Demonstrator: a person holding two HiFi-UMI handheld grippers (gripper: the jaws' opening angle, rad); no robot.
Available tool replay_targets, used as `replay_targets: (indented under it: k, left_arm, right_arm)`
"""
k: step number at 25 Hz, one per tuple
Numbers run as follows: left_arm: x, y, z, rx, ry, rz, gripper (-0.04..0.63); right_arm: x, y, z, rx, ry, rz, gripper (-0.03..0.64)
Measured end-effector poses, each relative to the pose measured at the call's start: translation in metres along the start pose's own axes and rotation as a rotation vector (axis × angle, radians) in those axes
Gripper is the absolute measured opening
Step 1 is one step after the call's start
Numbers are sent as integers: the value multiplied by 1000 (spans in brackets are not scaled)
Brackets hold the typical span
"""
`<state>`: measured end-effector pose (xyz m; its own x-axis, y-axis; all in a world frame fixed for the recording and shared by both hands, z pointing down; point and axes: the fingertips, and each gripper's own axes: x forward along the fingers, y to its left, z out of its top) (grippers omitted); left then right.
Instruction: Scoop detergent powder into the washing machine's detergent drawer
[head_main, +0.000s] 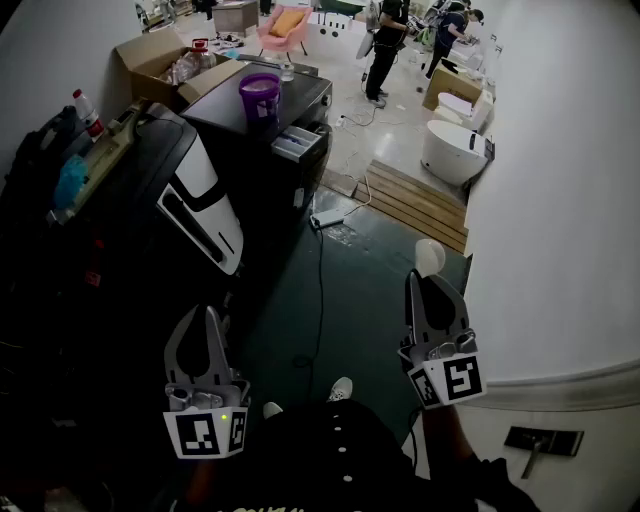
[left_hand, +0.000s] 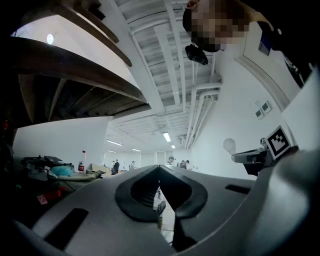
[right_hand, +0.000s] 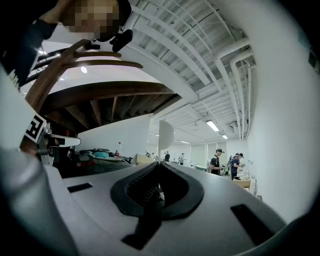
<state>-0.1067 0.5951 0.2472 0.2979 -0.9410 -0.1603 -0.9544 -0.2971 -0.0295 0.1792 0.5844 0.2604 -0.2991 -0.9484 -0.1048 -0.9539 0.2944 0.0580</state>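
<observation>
The right claw (head_main: 428, 285) is clamped on the thin handle of a white spoon (head_main: 430, 257), with the bowl pointing away. The left claw (head_main: 200, 318) has its jaws pressed together on nothing. Both hang well short of the washing machine (head_main: 300, 100), where a purple tub (head_main: 260, 92) stands on top and the drawer (head_main: 298, 143) juts from the front. Judging by that gap, nothing is scooped yet — approach, scoop and pour all remain. Only the head view shows the machine; the gripper views confirm each grip.

Two grippers (head_main: 208, 312) (head_main: 420, 278), one white scoop (head_main: 430, 257), one purple tub (head_main: 260, 98), one cardboard box (head_main: 150, 55), two people (head_main: 385, 45) (head_main: 447, 35)
</observation>
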Motion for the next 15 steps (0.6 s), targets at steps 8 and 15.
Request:
replay_targets:
  k: [8, 15]
  left_arm:
    - [5, -10, -4, 8, 13, 10, 14]
    - [13, -29, -10, 20, 37, 18, 14]
  right_arm:
    - [1, -10, -10, -21, 33, 14, 32]
    - [-1, -24, -12, 29, -4, 47, 32]
